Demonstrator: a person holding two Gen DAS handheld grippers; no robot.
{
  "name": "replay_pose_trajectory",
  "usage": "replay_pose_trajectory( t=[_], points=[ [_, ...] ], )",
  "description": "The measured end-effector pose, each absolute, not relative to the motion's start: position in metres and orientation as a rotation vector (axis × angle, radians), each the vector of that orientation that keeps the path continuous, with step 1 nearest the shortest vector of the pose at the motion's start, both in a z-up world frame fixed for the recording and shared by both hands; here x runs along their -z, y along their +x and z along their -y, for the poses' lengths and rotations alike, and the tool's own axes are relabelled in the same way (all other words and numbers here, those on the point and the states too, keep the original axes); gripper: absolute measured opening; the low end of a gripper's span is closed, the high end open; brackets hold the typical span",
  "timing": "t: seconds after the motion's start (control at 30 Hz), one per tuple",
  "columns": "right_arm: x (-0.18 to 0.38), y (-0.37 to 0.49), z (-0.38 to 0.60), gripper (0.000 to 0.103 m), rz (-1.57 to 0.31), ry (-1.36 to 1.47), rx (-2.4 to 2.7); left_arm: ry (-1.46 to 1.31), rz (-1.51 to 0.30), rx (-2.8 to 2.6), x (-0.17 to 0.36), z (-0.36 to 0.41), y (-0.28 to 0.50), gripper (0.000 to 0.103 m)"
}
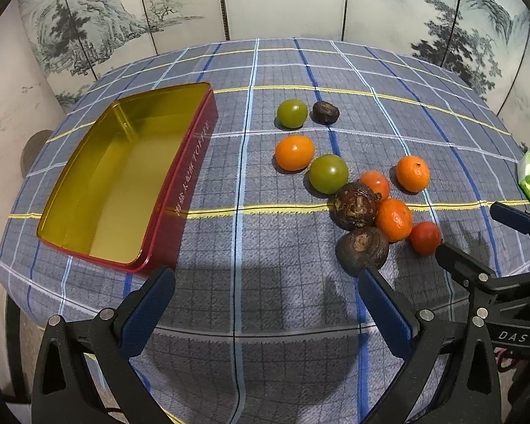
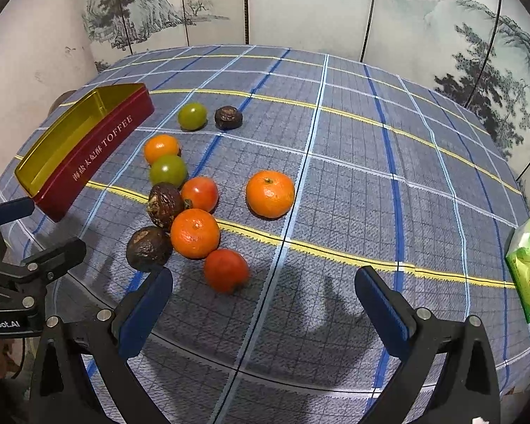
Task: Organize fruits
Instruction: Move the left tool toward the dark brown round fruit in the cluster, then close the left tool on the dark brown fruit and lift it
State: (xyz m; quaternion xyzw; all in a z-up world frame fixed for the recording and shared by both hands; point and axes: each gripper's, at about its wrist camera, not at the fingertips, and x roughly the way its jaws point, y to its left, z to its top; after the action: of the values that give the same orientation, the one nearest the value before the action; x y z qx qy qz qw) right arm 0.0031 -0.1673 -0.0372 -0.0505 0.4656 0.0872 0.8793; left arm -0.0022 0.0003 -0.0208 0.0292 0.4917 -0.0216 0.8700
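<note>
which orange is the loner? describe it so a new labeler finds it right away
Start at the red toffee tin on the left of the checked tablecloth, then go right past the fruit cluster beside it. The loner orange sits right of that cluster, touching nothing. The other two oranges press against neighbours; this one has bare cloth all round.

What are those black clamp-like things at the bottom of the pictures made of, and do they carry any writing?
Each handheld gripper, left gripper and right gripper, is a black, seemingly plastic frame with triangular cut-outs and silver rivets. Its two fingers carry ribbed dark-blue pads. White lettering shows on the bodies: "DAS" on the right one, "nRobot.AI" on the left one. No cables are clearly visible.
</note>
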Motion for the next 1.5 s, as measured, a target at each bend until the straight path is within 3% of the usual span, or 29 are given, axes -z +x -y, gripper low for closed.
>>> replay_pose_trajectory(
  t=[0.97, 1.43, 1.5],
  points=[
    [0.074, 0.009, 0.204, 0.102, -1.05, -0.1, -0.103, 0.049, -1.067, 0.196, 0.038, 0.027, 0.003, 0.102],
    [0.081, 0.009, 0.211, 0.102, -1.06, -0.072, -0.103, 0.04, -1.101, 0.279, 0.047, 0.043, 0.009, 0.073],
    [0.08, 0.009, 0.211, 0.102, -1.059, -0.073, -0.102, 0.035, -1.116, 0.29, 0.05, 0.045, 0.012, 0.064]
  ],
)
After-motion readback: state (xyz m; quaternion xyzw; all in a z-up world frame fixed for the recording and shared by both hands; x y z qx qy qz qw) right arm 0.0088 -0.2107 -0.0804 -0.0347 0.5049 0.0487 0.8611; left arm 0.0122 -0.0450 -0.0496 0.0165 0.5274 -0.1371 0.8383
